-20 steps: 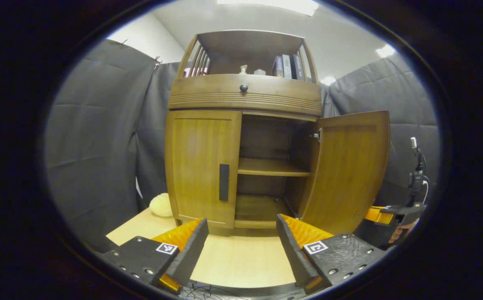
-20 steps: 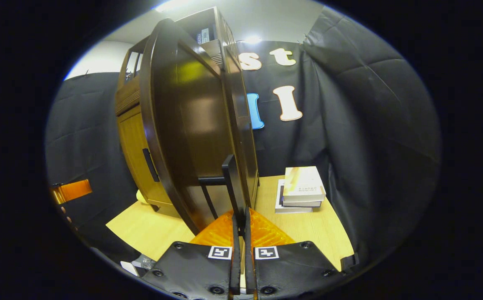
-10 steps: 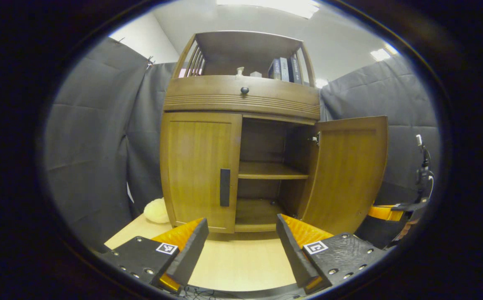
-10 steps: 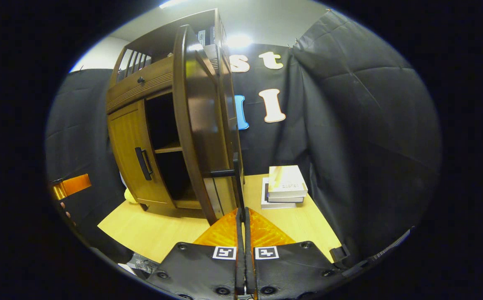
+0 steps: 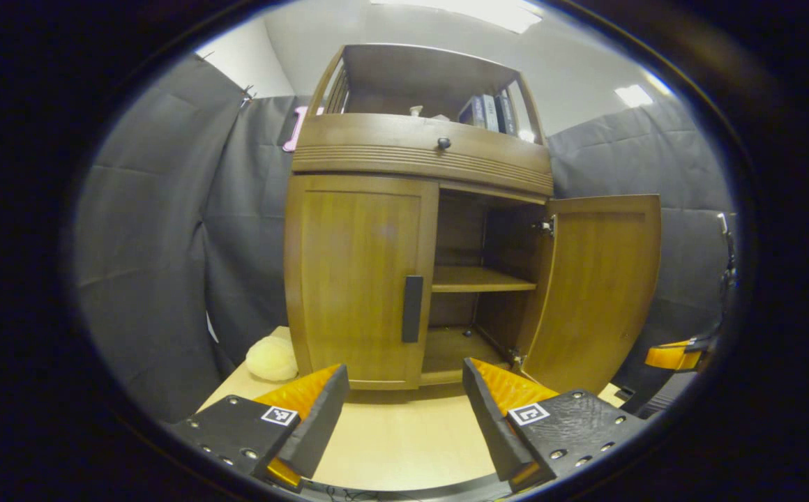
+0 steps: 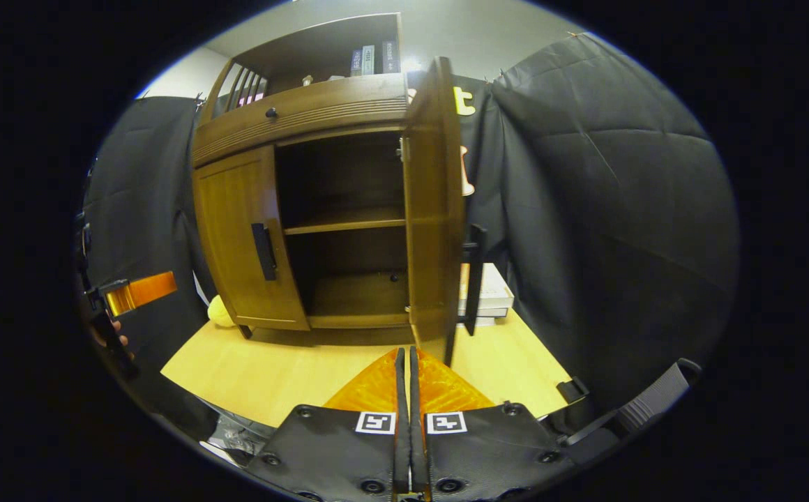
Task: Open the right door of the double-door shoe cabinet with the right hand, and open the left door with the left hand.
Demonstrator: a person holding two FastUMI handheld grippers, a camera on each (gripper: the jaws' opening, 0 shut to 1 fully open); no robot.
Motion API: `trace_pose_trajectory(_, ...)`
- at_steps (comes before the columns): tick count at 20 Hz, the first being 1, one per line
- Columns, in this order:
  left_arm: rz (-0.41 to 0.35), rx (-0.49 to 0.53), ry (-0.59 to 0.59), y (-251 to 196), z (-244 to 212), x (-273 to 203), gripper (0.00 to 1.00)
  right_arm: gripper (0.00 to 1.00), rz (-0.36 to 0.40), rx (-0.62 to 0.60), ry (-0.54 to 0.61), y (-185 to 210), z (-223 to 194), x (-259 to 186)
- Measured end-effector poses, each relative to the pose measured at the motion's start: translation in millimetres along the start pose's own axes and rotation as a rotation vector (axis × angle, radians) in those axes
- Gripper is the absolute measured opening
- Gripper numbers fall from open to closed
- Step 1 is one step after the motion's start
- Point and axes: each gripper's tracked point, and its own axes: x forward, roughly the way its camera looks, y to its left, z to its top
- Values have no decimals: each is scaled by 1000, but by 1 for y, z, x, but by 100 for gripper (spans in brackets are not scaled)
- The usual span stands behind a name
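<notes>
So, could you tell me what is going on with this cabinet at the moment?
A person is opening a double-door shoe cabinet with a gripper in each hand. The right door is already swung wide open, showing bare shelves inside. The right gripper is shut on nothing and sits apart from the door's handle. The left door is not yet opened; the left gripper is open in front of it, not touching its handle.

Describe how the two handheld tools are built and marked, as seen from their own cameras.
Each tool, left tool and right tool, ends in two wedge-shaped fingers set on black, textured blocks studded with round screws. Every block carries a small square black-and-white marker near its inner edge. Behind the right tool's blocks trails a grey webbing strap with a black buckle.
</notes>
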Motion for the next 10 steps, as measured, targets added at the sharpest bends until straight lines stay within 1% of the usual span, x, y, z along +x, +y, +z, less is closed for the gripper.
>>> trace_pose_trajectory(2, -5, -27, -21, 19, 9, 0, 93, 2, 6, -6, -36, 25, 16, 9)
trace_pose_trajectory(4, 5, -15, -42, 43, 15, -7, 95, 2, 24, -16, -69, 49, 31, 16)
trace_pose_trajectory(5, 13, -1, -47, 55, 17, -9, 92, 6, 32, -17, -93, 61, 41, 20)
trace_pose_trajectory(6, 21, 9, -52, 64, 18, -12, 92, 2, 38, -19, -113, 70, 48, 23)
trace_pose_trajectory(7, 26, 13, -56, 72, 20, -13, 92, 2, 40, -20, -126, 79, 52, 27)
trace_pose_trajectory(8, 30, 15, -56, 79, 19, -16, 92, 0, 53, -21, -133, 87, 56, 30)
trace_pose_trajectory(9, 35, 15, -52, 85, 18, -17, 93, 0, 79, -24, -139, 99, 59, 33)
trace_pose_trajectory(10, 41, 16, -47, 89, 16, -16, 92, 19, 83, -31, -142, 104, 61, 39)
